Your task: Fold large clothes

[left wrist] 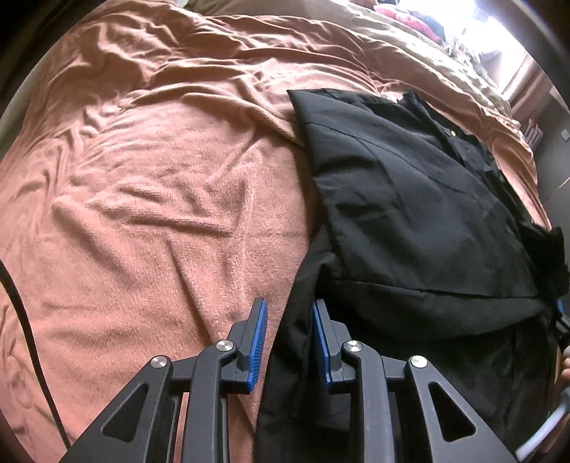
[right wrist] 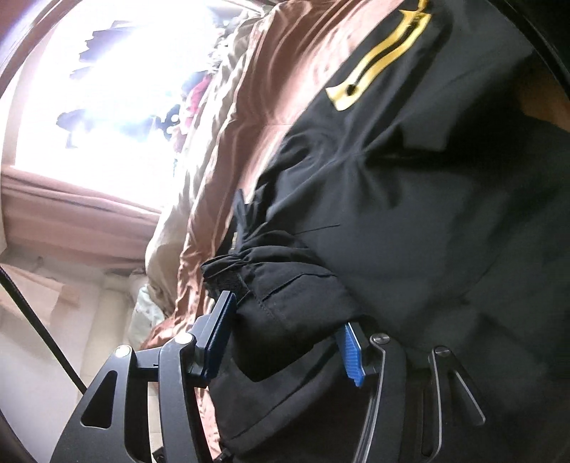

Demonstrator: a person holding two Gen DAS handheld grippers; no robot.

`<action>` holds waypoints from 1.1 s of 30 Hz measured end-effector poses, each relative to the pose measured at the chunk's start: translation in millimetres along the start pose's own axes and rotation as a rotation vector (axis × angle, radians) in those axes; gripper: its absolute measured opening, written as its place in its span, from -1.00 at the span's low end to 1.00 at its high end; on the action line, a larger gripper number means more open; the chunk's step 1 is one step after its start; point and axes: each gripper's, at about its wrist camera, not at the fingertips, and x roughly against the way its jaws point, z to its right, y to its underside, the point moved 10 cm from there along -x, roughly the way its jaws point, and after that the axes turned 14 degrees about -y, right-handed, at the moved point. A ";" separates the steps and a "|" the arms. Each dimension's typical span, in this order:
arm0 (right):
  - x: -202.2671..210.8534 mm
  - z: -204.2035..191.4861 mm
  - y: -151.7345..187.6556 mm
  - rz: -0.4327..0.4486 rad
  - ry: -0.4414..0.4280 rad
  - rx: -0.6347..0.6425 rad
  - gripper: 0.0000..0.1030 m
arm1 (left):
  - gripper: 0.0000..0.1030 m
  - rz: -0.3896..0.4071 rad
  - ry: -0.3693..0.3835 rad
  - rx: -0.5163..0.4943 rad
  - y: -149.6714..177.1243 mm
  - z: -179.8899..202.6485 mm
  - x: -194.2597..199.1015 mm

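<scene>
A black jacket (left wrist: pixel 409 213) lies folded on a salmon blanket (left wrist: pixel 160 178) that covers the bed. My left gripper (left wrist: pixel 289 310) points down at the jacket's near left edge. That edge lies flat between the blue pads (left wrist: pixel 260 338), with a strip of blanket showing beside the left one, so the gripper is open. In the right wrist view the jacket (right wrist: pixel 445 213) fills the right side and bears a yellow emblem (right wrist: pixel 377 67). My right gripper (right wrist: pixel 286 310) is shut on a bunched sleeve end (right wrist: pixel 278 281) of the jacket.
The blanket (right wrist: pixel 249 107) is rumpled, with wide room to the jacket's left. A bright window (right wrist: pixel 107 89) and curtains stand beyond the bed. Other clothes (left wrist: pixel 420 17) are piled at the far side. A black cable (left wrist: pixel 25 338) hangs at the left.
</scene>
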 end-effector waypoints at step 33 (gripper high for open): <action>68.7 2.9 -12.5 -0.053 0.240 0.111 0.33 | -0.50 0.069 0.015 0.016 -13.8 0.5 -6.7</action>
